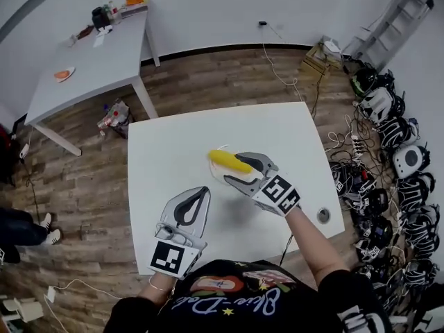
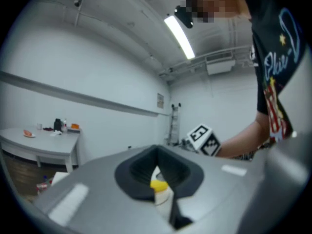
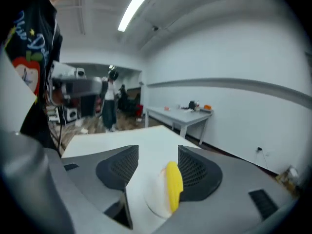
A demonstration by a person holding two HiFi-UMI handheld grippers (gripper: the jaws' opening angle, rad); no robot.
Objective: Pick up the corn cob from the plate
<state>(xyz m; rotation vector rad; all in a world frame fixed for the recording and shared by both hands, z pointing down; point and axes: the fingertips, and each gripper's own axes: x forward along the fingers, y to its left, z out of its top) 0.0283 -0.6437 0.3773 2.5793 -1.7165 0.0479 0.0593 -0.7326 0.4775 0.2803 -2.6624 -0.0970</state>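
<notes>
A yellow corn cob (image 1: 230, 161) lies on a small white plate (image 1: 216, 173) near the middle of the white table (image 1: 166, 144). My right gripper (image 1: 232, 166) is open, its jaws reaching over the plate on either side of the cob. In the right gripper view the corn cob (image 3: 173, 184) rests on the plate (image 3: 155, 203) close beside the right pad (image 3: 197, 172), apart from the left pad (image 3: 119, 167). My left gripper (image 1: 203, 190) hovers nearer me, shut and empty, pointing at the plate. Through its narrow slit I glimpse the corn cob (image 2: 158, 184).
A second table (image 1: 90, 68) with small items and an orange dish (image 1: 64, 74) stands at the back left. Helmets and cables (image 1: 388, 123) crowd the floor on the right, with a ladder (image 1: 395, 12) behind. A round fitting (image 1: 323, 216) sits near the table's right front corner.
</notes>
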